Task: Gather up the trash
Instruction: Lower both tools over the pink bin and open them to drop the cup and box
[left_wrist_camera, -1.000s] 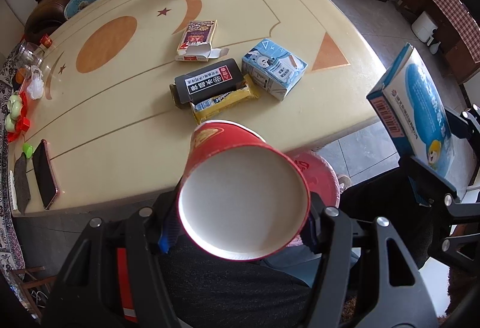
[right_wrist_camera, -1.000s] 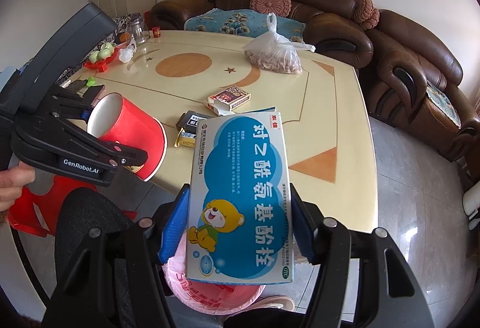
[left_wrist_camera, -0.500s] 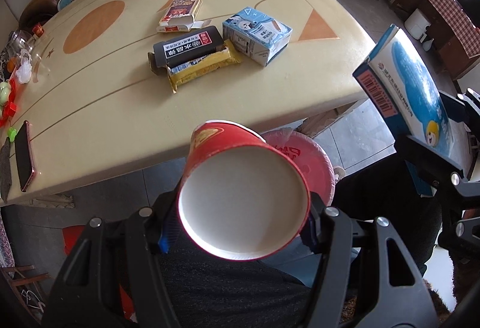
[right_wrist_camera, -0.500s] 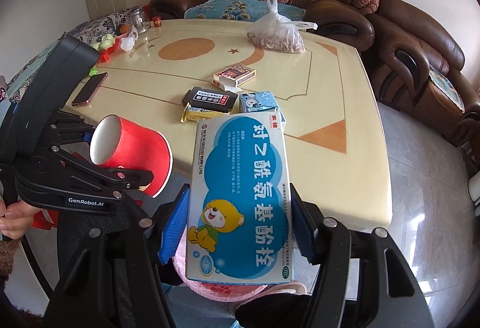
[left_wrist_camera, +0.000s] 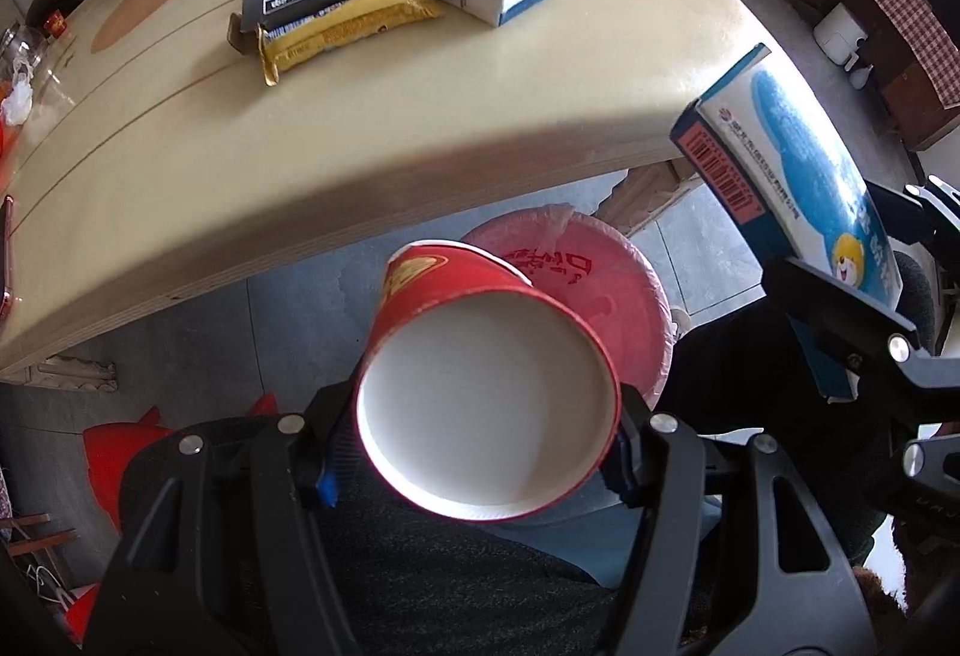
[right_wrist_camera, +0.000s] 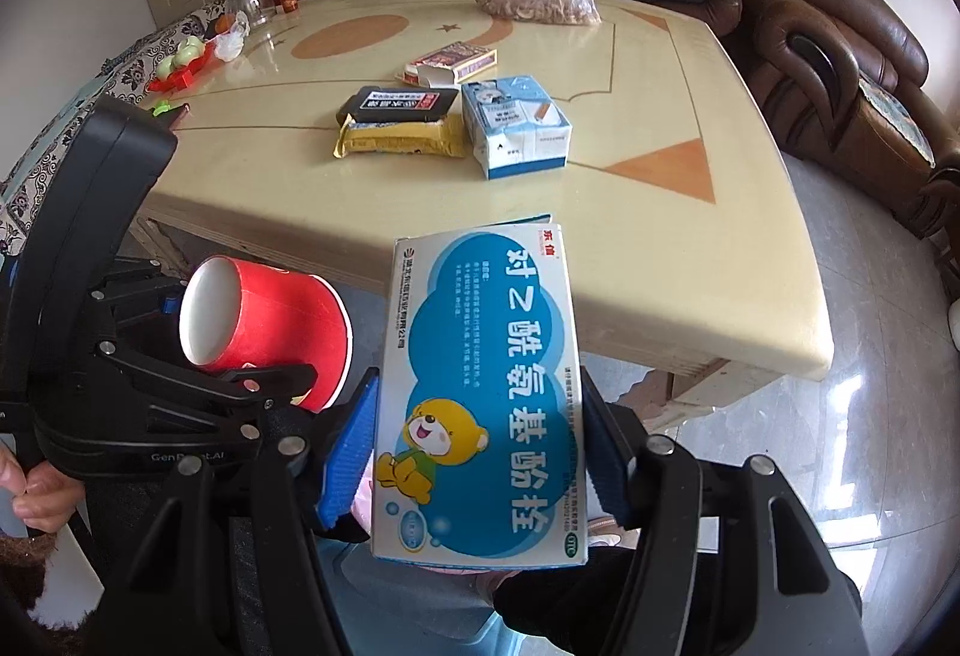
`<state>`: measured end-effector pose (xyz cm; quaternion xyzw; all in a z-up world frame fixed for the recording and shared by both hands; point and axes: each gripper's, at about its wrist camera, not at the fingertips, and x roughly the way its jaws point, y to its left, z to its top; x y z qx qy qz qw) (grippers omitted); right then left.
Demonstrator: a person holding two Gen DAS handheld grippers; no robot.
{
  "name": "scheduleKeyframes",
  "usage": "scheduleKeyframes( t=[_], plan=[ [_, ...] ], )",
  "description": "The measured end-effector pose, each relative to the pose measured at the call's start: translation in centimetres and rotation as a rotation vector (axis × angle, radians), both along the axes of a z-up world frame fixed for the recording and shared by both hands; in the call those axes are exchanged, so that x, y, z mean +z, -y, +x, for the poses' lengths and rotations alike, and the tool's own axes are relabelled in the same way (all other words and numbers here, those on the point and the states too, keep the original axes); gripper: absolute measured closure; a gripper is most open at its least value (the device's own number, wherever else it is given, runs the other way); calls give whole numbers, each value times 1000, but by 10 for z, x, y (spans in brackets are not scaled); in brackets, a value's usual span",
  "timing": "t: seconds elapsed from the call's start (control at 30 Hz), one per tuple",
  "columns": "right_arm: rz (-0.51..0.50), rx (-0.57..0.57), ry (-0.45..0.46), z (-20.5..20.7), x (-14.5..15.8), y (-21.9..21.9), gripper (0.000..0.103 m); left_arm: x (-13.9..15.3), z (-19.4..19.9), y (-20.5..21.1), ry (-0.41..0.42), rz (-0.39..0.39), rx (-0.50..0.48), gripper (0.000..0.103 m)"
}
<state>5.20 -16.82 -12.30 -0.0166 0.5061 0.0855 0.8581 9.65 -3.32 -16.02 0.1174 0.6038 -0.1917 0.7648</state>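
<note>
Both claws had sunk below the bench [left_wrist_camera: 420, 128] edge; left claw [left_wrist_camera: 486, 452] pinched the red cup [left_wrist_camera: 480, 356], right claw [right_wrist_camera: 477, 452] the blue box [right_wrist_camera: 480, 392], above the pink-lined bin [left_wrist_camera: 606, 284].

Bright daylight, sharp, fisheye-warped edges

Cup [left_wrist_camera: 480, 344] was paper, glossy red outside, matt white inside. Box [right_wrist_camera: 480, 392] was printed card, slight sheen. Table [right_wrist_camera: 690, 248] was smooth, glossy cream with orange inlay. Grippers: left [left_wrist_camera: 474, 452], right [right_wrist_camera: 477, 452], matt black plastic, bright metal screws, ribbed blue pads [right_wrist_camera: 348, 452]. Bin liner [left_wrist_camera: 606, 284] was thin pink plastic film. Wrapper [left_wrist_camera: 348, 26] was shiny yellow foil. Sofa [right_wrist_camera: 810, 26] was glossy brown leather. Floor [right_wrist_camera: 870, 446] was polished tile.
</note>
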Motion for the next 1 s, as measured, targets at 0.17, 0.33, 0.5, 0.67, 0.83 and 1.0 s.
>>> scheduleKeyframes(
  t=[0.17, 0.33, 0.5, 0.67, 0.83, 1.0],
  plan=[
    [10, -16, -47, 0, -25, 5, 43, -32, -5, 8, -49, 6, 0, 41],
    [3, -25, -87, -1, -49, 8, 43, -62, -7, 11, -117, -4, 10, 41],
    [13, -50, -130, 0, -72, 15, 43, -91, -9, 19, -180, 12, 14, 41],
    [32, -78, -188, 4, -101, 24, 43, -116, -4, 22, -243, 27, 22, 41],
    [41, -117, -241, 10, -134, 30, 43, -145, -1, 29, -309, 52, 32, 41],
    [38, -132, -294, 16, -166, 37, 43, -173, 7, 32, -380, 64, 51, 41]
  ],
)
